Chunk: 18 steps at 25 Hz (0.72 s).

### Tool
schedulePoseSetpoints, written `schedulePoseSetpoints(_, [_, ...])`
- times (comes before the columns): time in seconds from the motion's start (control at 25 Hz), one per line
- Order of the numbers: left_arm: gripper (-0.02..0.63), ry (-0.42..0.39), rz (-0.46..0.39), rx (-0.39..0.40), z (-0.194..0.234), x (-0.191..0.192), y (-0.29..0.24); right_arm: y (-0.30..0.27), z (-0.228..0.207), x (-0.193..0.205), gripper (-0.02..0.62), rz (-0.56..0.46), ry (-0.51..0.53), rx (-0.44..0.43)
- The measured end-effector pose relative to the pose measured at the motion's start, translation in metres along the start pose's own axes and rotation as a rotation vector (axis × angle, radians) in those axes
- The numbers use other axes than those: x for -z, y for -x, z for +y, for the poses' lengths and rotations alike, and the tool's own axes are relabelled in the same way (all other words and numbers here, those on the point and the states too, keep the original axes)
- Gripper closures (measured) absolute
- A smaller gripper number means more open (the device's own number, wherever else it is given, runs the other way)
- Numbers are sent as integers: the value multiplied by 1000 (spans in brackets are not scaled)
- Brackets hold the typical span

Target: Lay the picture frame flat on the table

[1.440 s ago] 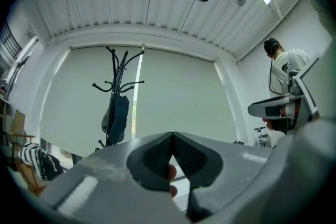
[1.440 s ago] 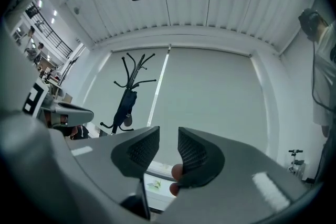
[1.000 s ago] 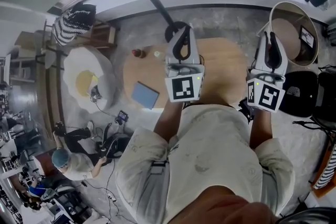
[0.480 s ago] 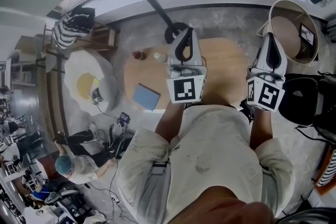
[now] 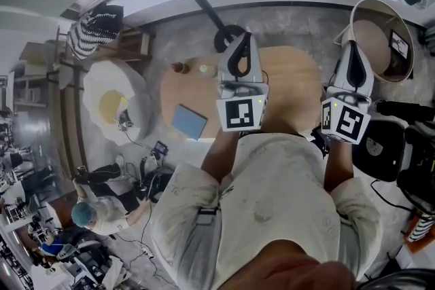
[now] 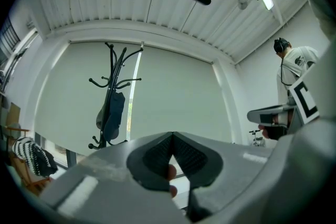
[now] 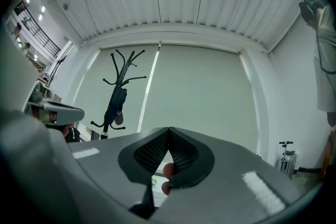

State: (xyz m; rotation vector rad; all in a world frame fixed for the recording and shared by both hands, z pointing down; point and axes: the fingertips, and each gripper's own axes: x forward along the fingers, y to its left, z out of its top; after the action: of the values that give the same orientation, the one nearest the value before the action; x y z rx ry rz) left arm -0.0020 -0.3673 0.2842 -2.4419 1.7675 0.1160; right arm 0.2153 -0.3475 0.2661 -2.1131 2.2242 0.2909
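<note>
Inspection from overhead finds the round wooden table (image 5: 292, 86) directly in front of me, with the blue picture frame (image 5: 188, 121) on it near the left, near edge. From this angle I cannot tell whether the frame lies flat or is propped up. Nothing touches it. A small dark red bottle (image 5: 179, 68) and a small pale object (image 5: 202, 68) stand close together near the far left edge of the table, well apart from the frame. My left gripper (image 5: 242, 41) is raised over the middle of the table, clear of its surface and apart from the frame. My right gripper (image 5: 354, 45) is raised at the table's right edge, near a round tub chair (image 5: 401, 58). The two grippers are held side by side and do not touch. In the left gripper view the left fingers (image 6: 157, 156) meet at their tips, closed, with nothing held between them. In the right gripper view the right fingers (image 7: 185, 152) are likewise closed tip to tip and empty. Both gripper views look toward a pale roller blind (image 6: 178, 97) on the far wall, with a black coat stand (image 6: 112, 105) in front of it carrying a dark garment. Each gripper view also catches the other gripper at its edge. A person in light clothing (image 6: 295, 63) stands at the right of the left gripper view.
</note>
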Motion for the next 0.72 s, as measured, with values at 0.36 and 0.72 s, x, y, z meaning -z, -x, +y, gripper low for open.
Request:
schedulePoseSetpoints(0.36, [601,-2,3,4,0,1,-4,-3,-1,4,594,15,10,-3])
schedulePoseSetpoints(0.72, [601,-9,7,17,-7,1,-9,-4,-7,4,594,21,32,-4])
